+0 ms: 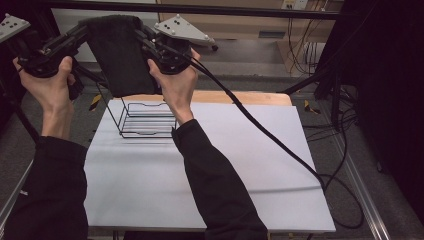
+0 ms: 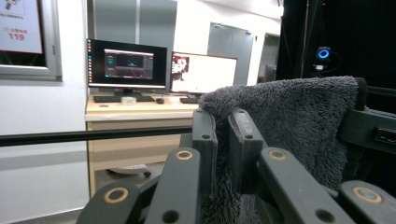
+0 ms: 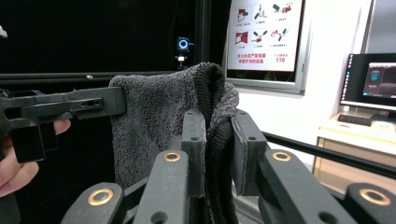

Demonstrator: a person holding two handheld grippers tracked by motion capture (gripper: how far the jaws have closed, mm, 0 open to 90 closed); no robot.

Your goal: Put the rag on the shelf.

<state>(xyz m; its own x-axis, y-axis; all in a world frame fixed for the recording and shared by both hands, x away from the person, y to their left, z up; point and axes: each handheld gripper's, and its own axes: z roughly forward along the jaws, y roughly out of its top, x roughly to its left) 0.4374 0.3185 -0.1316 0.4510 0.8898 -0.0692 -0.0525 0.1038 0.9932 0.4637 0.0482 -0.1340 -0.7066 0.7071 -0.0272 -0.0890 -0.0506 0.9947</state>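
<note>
Left gripper view looks along the left gripper (image 2: 223, 140), whose two black jaws stand close together with the top corner of a dark grey towel (image 2: 299, 126) clamped between them; the fluffy cloth rises just above the jaw tips and spreads away to the right, where the other gripper's black body meets its far edge. Right gripper view gives the mirror of this: the right gripper (image 3: 219, 144) has its jaws pressed onto the towel's thick folded hem (image 3: 210, 93), which stands up between the pads, while the cloth stretches left to the far gripper and the fingers of the hand that holds it. From the high view, the left gripper (image 1: 82, 31) and the right gripper (image 1: 142, 35) are raised level with each other above the far left part of the table, each in a hand, the left hand (image 1: 47, 82) and the right hand (image 1: 175, 82) coming out of black sleeves. The towel (image 1: 117, 55) hangs flat between them as a dark sheet, its top edge held taut, its lower edge loose in the air. Below and just behind it, a black wire rack (image 1: 145, 120) stands on the white table (image 1: 225, 165), and the towel's bottom edge overlaps the rack's back in this view; whether they touch I cannot tell. A black cable (image 1: 260, 130) trails from the right gripper across the table to its right edge.
</note>
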